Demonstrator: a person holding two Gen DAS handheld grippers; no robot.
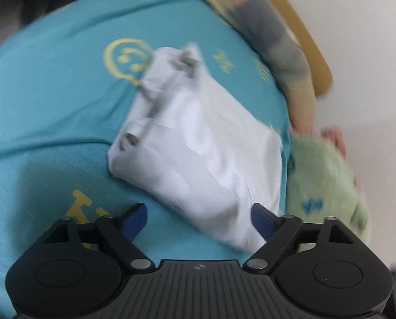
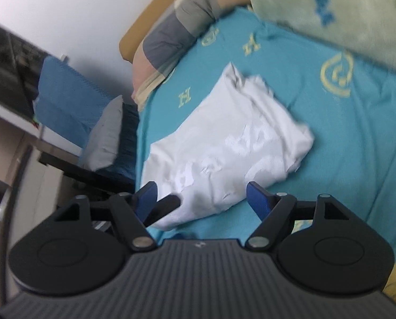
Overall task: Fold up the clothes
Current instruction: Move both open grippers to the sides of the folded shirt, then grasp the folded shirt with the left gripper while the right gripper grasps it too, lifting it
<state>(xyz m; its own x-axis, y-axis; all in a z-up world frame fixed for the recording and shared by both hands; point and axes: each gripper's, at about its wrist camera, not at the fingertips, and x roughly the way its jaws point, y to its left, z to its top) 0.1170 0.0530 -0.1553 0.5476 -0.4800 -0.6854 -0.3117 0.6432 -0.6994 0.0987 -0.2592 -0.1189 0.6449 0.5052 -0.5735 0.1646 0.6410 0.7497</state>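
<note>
A white garment [image 1: 198, 143] lies folded into a compact bundle on a turquoise bedsheet [image 1: 51, 93] with yellow prints. My left gripper [image 1: 199, 219] is open just above the bundle's near edge, holding nothing. The right wrist view shows the same white garment [image 2: 224, 146] stretching away from my right gripper [image 2: 201, 198], which is open over its near end with no cloth between the blue pads. A dark finger [image 2: 168, 206] of the other gripper pokes in at the bundle's near left corner. Both views are motion-blurred.
A light green fleece blanket [image 1: 328, 183] lies beside the garment, and a striped pillow [image 1: 277, 42] rests against a wooden headboard [image 1: 304, 34]. Past the bed edge stand a blue cushion [image 2: 65, 98] and a grey pillow [image 2: 104, 135] on a dark chair.
</note>
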